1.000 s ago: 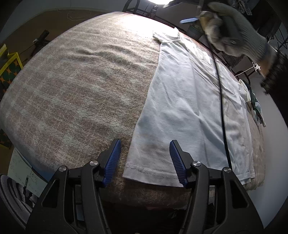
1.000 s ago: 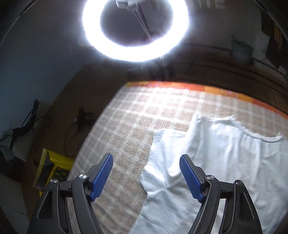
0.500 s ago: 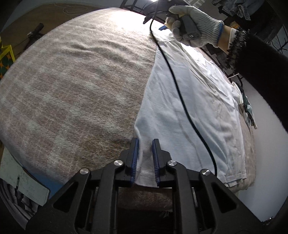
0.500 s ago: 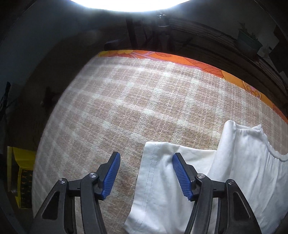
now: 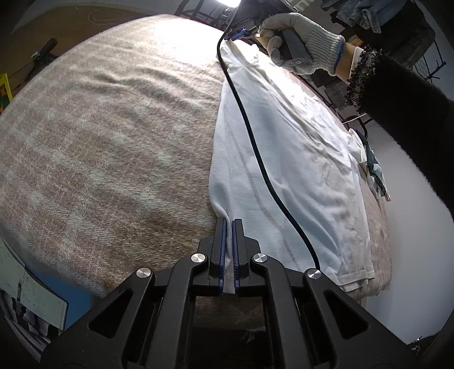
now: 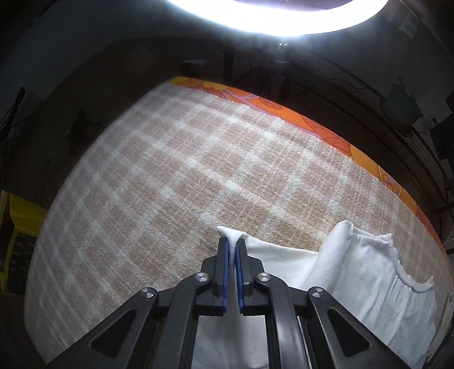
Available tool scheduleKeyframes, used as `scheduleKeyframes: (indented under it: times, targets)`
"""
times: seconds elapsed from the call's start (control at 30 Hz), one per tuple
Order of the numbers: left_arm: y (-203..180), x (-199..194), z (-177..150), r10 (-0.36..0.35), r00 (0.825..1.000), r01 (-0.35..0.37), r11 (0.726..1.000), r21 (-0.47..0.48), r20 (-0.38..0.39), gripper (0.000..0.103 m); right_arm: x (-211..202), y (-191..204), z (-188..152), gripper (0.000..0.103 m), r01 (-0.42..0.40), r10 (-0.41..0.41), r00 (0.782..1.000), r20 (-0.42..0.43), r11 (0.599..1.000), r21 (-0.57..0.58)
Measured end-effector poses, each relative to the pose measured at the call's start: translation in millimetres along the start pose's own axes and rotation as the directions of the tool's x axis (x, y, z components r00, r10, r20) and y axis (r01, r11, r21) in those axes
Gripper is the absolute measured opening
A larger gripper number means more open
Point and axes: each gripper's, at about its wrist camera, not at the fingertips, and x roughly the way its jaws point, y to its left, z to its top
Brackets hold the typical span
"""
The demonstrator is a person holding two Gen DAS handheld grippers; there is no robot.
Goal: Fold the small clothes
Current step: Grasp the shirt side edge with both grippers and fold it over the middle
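Both grippers are clamped on the white shirt, which lies flat along the right side of a checked blanket. Nearest in the left wrist view, the left gripper has its blue pads pressed together on the shirt's near left hem corner, a strip of white cloth showing between them, with the fabric puckered just beyond the tips. From there the shirt's left edge runs away across the blanket, and a black cable drapes over the cloth along its length. At the far end a gloved hand with a dark sleeve behind it holds the right gripper down at the shirt's far left corner.

In the right wrist view, the right gripper pinches the sleeve edge of the shirt, a small peak of cloth poking out past its tips. Beyond lies bare blanket, then an orange patterned border, and a bright ring light overhead.
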Motion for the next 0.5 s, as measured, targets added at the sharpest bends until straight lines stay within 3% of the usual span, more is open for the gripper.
scheduleKeyframes:
  times: [0.23, 0.5]
  targets:
    - [-20.0, -3.1, -1.6, 0.002, 1.0, -0.002, 0.999, 0.044, 0.013, 0.002, -37.2, -31.0, -5.9, 0.002, -0.101, 0.096, 0.991, 0.093, 0.994, 0.048]
    - [-54.8, -9.0, -4.0, 0.022, 0.999, -0.026, 0.989, 0.143, 0.035, 0.002, -66.9, -67.0, -25.6, 0.002, -0.205, 0.186, 0.965, 0.187, 0.974, 0.091]
